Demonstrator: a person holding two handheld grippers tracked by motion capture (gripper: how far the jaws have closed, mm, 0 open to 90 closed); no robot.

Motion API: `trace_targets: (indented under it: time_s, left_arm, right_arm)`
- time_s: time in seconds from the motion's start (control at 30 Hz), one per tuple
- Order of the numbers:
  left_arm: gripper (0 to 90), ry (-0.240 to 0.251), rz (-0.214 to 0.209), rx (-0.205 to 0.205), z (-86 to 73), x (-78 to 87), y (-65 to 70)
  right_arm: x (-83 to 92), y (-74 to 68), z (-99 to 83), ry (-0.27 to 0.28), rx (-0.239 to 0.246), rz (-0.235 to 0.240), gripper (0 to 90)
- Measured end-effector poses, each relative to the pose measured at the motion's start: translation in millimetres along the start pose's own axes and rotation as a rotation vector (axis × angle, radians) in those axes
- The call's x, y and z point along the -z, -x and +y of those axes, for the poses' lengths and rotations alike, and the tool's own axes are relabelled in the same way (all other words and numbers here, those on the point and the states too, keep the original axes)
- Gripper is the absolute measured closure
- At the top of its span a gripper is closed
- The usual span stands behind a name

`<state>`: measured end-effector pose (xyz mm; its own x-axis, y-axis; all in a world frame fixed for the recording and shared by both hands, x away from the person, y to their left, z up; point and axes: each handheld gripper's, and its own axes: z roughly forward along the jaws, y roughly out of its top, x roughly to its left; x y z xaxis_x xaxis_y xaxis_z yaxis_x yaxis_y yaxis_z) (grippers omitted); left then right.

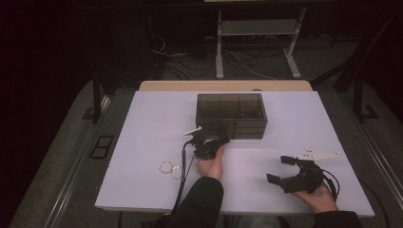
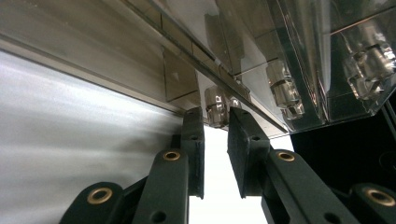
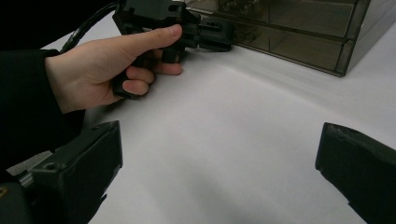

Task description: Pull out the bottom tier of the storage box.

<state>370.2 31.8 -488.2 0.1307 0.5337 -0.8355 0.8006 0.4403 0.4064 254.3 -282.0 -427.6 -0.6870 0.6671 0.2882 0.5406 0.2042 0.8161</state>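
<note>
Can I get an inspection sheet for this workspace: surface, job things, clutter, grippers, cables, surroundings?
Surface: white table, flat and bare over most of its area.
Job's things: smoky clear drawer box at the far middle; a small clear knob on its front sits between the left gripper's jaws.
Clutter: two rings near the front left; white plate with dots at the right.
Grippers: left gripper at the box front, jaws narrowed around the knob, contact unclear; right gripper resting on the table, jaws wide open, nothing in them.
Cables: black cable trails from the left gripper.
Surroundings: dark room, table legs and loose wires on the floor behind.
</note>
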Motion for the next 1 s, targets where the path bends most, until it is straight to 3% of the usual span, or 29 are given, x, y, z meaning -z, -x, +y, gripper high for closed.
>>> trace_targets:
  time_s: [0.57,0.9,1.0]
  left_arm:
    - [79.2,0.004,-0.029,0.06,-0.9,-2.0,-3.0]
    - [80.0,0.012,-0.006,0.053,-2.0,-1.6,0.6]
    - [80.0,0.013,-0.001,0.033,-2.8,-0.8,0.9]
  right_arm:
    - [0.1,-0.4,0.0,0.0,0.001,0.0,0.1]
    - [1.0,-0.2,0.2,0.003,0.003,0.001,0.1]
    - [1.3,-0.3,0.3,0.004,0.005,0.001,0.0]
